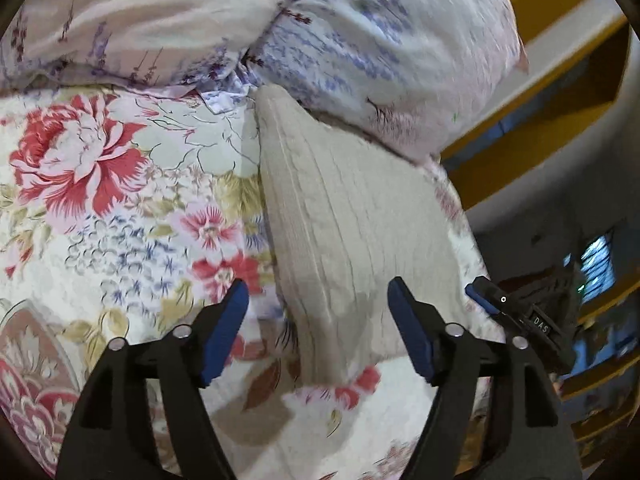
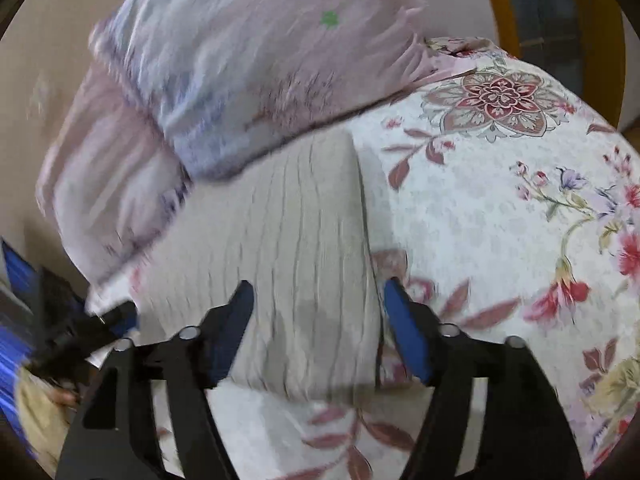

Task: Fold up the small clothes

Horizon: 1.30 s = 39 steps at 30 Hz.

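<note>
A beige ribbed garment (image 1: 344,216), folded into a flat oblong, is lying on a floral bedspread (image 1: 120,184) that is covering the bed. In the left wrist view it is stretching away straight ahead of the left hand-held gripper (image 1: 318,330), with its near end lying below and between the two blue-padded fingers (image 1: 224,332). Those fingers are standing apart and neither pad is pressing the cloth, so this hand-held gripper is open and holding nothing.

In the right wrist view the same garment (image 2: 288,232) is lying ahead of the right hand-held gripper (image 2: 318,328), its near edge sitting under the gap between the fingers and its right edge running just inside the right pad (image 2: 404,328). This hand-held gripper is also standing open, with the cloth beneath it and not clamped.

At the far end from both hand-held grippers, the garment is tucking under a pale lilac pillow (image 1: 360,48) with a lavender sprig print, which is resting on the bedspread (image 2: 500,216).

Each hand-held gripper is showing at the edge of the other's view: the right one (image 1: 520,316) just to the right of the left one, the left one (image 2: 80,328) blurred at the lower left of the right one. Beyond the bed's right edge, a yellow wooden frame (image 1: 560,52) is showing.
</note>
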Motion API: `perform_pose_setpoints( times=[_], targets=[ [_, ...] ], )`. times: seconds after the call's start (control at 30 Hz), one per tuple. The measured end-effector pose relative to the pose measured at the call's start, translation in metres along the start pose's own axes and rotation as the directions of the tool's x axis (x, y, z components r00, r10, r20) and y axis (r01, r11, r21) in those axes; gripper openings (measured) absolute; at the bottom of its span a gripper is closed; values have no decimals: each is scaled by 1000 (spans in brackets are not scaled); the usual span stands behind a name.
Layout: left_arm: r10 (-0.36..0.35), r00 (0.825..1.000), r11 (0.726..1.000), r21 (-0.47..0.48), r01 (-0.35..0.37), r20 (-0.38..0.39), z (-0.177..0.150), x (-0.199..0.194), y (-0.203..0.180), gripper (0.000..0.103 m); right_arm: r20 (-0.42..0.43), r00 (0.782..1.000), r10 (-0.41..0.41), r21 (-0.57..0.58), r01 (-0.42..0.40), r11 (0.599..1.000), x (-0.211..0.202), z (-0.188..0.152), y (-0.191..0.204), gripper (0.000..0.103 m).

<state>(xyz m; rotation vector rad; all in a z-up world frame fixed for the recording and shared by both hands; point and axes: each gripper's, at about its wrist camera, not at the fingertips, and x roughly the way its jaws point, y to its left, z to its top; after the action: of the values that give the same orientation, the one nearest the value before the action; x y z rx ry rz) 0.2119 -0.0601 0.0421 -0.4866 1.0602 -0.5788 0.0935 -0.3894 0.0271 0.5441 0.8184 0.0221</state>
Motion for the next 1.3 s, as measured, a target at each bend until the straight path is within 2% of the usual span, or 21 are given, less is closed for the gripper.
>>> perform_pose_setpoints(
  times=[0.17,0.27,0.4,0.53,0.63,0.73,0.8,0.87,0.93,1.03,1.2,1.3],
  targets=[
    [-56,998,992,-113,52,-36,18,19,17,76,-84,991,103,174,-87,981,27,27,-26,71],
    [-94,995,983,-164,85,-46,23,30,22,76,-130,984,123,227,-91,970,44,36,-36,71],
    [-134,989,975,-188,121,-57,29,44,22,75,-174,969,173,260,-124,957,64,42,-42,71],
    [-167,984,967,-206,150,-67,37,59,17,74,-189,955,228,246,-178,953,74,47,-38,70],
    [-157,985,970,-198,142,-65,41,65,14,74,-218,929,299,240,-246,939,86,46,-32,65],
    [-153,987,971,-193,139,-58,44,68,11,72,-215,925,314,222,-267,938,93,46,-26,60],
    [-143,988,973,-193,130,-56,45,70,12,65,-222,919,327,225,-278,934,97,45,-25,46],
    [-141,989,973,-190,128,-54,43,71,13,56,-202,910,362,243,-311,919,98,43,-27,36],
    [-147,988,974,-181,137,-44,43,70,13,44,-174,909,379,241,-334,911,93,42,-25,32],
    [-160,987,978,-142,154,-34,45,61,9,38,-134,911,390,202,-360,911,78,42,-12,29],
    [-167,986,982,-84,166,-2,40,23,8,37,-115,902,417,126,-403,906,61,35,26,28],
    [-163,986,984,-72,165,33,35,-13,21,37,-127,887,445,81,-437,896,61,25,57,27]
  ],
)
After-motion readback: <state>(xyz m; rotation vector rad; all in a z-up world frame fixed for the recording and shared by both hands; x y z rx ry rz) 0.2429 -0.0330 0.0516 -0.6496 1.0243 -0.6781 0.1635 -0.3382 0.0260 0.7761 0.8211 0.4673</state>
